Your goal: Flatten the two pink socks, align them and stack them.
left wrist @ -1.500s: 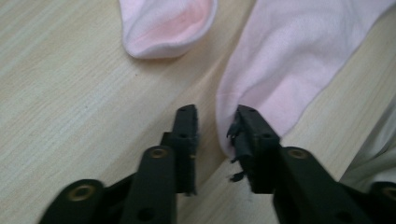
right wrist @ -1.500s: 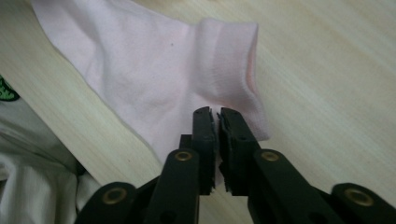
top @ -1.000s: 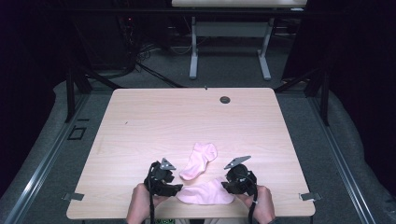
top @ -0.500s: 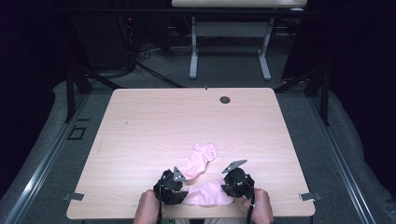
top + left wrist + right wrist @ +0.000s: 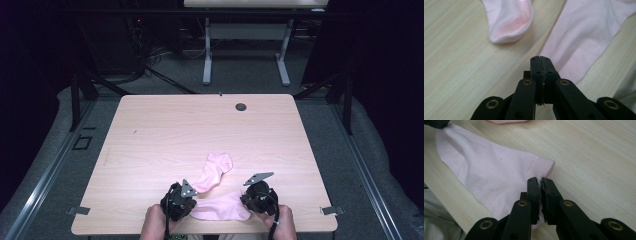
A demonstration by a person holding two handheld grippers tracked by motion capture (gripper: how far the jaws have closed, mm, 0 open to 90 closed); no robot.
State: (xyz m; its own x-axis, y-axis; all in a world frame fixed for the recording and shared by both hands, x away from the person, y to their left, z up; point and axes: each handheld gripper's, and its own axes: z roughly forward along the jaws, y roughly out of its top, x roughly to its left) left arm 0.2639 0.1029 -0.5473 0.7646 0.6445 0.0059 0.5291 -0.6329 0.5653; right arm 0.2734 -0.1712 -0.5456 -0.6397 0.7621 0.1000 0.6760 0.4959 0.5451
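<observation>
Two pink socks lie near the front edge of the table (image 5: 150, 130). The near sock (image 5: 222, 207) lies flat along that edge, between the two grippers; the far sock (image 5: 214, 171) runs from it toward the table's middle, toe end farthest from the person.

At the near sock's left end sits the left gripper (image 5: 186, 196), held by a hand (image 5: 154, 225) at the front edge. In the left gripper view its jaws are pressed together at the sock's edge (image 5: 584, 37), gripping the cloth, with the far sock's rounded end (image 5: 509, 20) just beside on bare wood.

On the sock's right end sits the right gripper (image 5: 251, 196), held by the other hand (image 5: 280, 222). In the right gripper view its jaws are closed on the cuff corner (image 5: 499, 170), with only a hairline gap between them.

A small dark grommet (image 5: 241, 106) is set near the back edge.
</observation>
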